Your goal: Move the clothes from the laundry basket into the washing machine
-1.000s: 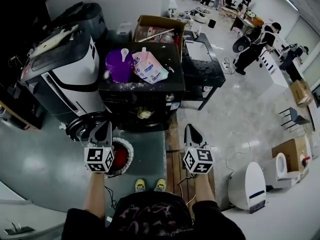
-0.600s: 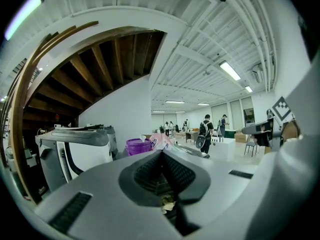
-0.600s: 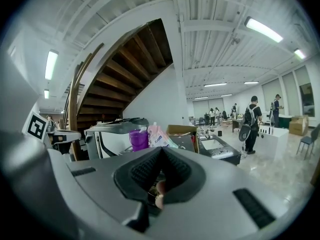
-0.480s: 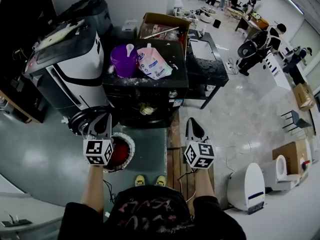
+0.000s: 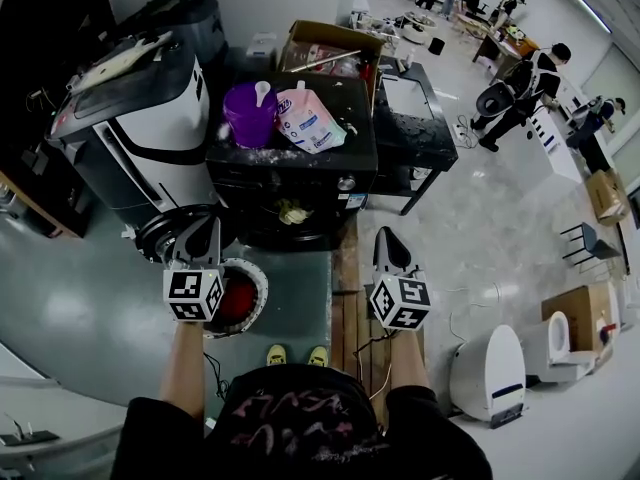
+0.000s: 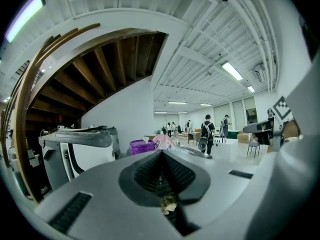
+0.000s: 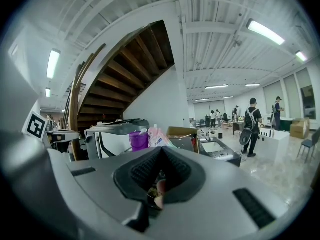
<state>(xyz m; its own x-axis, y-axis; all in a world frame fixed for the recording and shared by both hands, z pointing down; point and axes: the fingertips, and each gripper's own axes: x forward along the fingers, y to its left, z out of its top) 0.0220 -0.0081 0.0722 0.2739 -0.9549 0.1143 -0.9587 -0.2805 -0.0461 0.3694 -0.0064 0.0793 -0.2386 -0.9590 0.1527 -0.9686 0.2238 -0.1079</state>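
White basket (image 5: 262,290), one; left claw (image 5: 208,230), right claw (image 5: 385,240), both closed.

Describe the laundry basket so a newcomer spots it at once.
Find the black washing machine in the middle of the head view. On the floor in front of it, beside the left gripper, stands the round laundry basket. Its white rim and red contents set it apart.

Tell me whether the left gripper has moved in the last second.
No. The left gripper keeps its place over the left rim of the basket; only the whole view shifts a little.
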